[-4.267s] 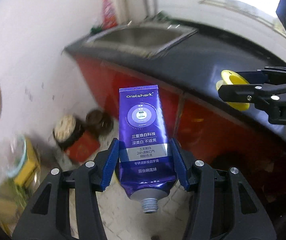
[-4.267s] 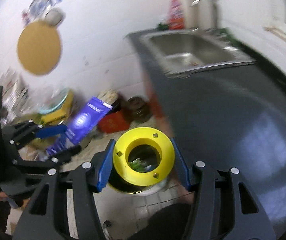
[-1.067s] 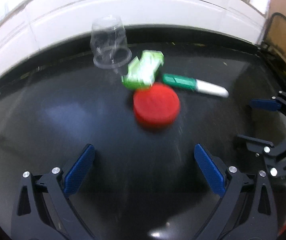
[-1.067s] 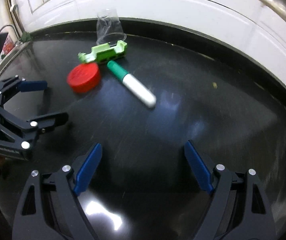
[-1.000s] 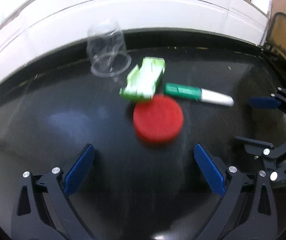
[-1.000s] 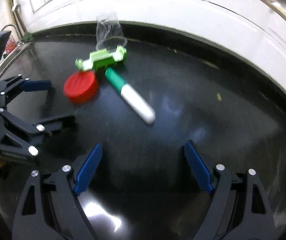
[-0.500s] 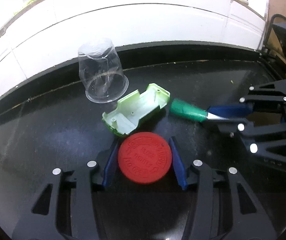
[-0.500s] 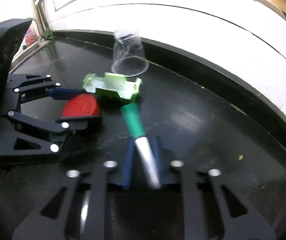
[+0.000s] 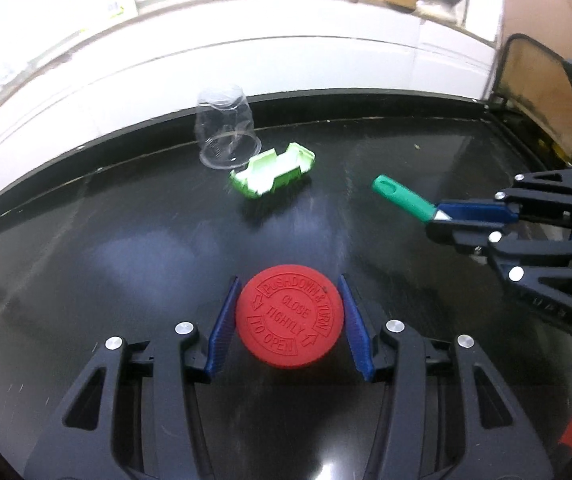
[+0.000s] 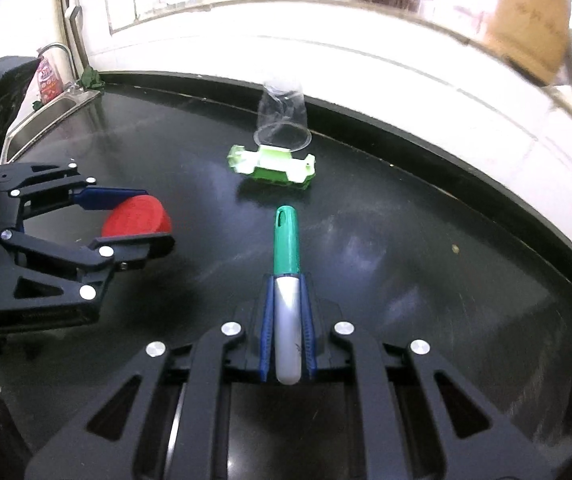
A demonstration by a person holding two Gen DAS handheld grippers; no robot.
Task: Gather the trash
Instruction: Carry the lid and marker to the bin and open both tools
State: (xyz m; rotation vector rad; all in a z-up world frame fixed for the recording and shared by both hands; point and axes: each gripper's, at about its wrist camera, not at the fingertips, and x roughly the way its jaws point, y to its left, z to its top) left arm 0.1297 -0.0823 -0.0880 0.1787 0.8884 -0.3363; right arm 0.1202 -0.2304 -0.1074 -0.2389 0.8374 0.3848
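Black glossy countertop (image 9: 126, 248) backed by a white tiled wall (image 9: 246, 68), seen through two fisheye lenses. Far left in the right wrist view, a steel sink (image 10: 52, 110) set into the counter, with a red-labelled bottle (image 10: 46, 80) behind it. Next, the left gripper (image 9: 288, 318), having just closed, now clamped on a round red lid (image 9: 289, 316) embossed with "PUSH DOWN & TURN, CLOSE TIGHTLY, TO OPEN"; blue pads (image 9: 224, 322) pressed against both edges, lid flat-side up and raised off the counter, seen from the side in the other view as a red disc (image 10: 138, 216) between the black fingers. Toward the middle and farther back, near the wall, a clear plastic cup (image 9: 226, 134) standing upside down, rim on the counter. Just in front of it and touching its rim, a light green plastic tray-like piece (image 9: 274, 176) lying open side up. To the right, the right gripper (image 10: 286, 324), also freshly closed, squeezed tight on a marker (image 10: 286, 280): white barrel between the blue pads, green cap sticking out ahead toward the green piece, clear of the counter. Same marker at the right of the left wrist view, green cap (image 9: 402, 198) jutting left from the closed fingers. Far right, a dark mesh-framed object (image 9: 534, 92), too blurred to identify.
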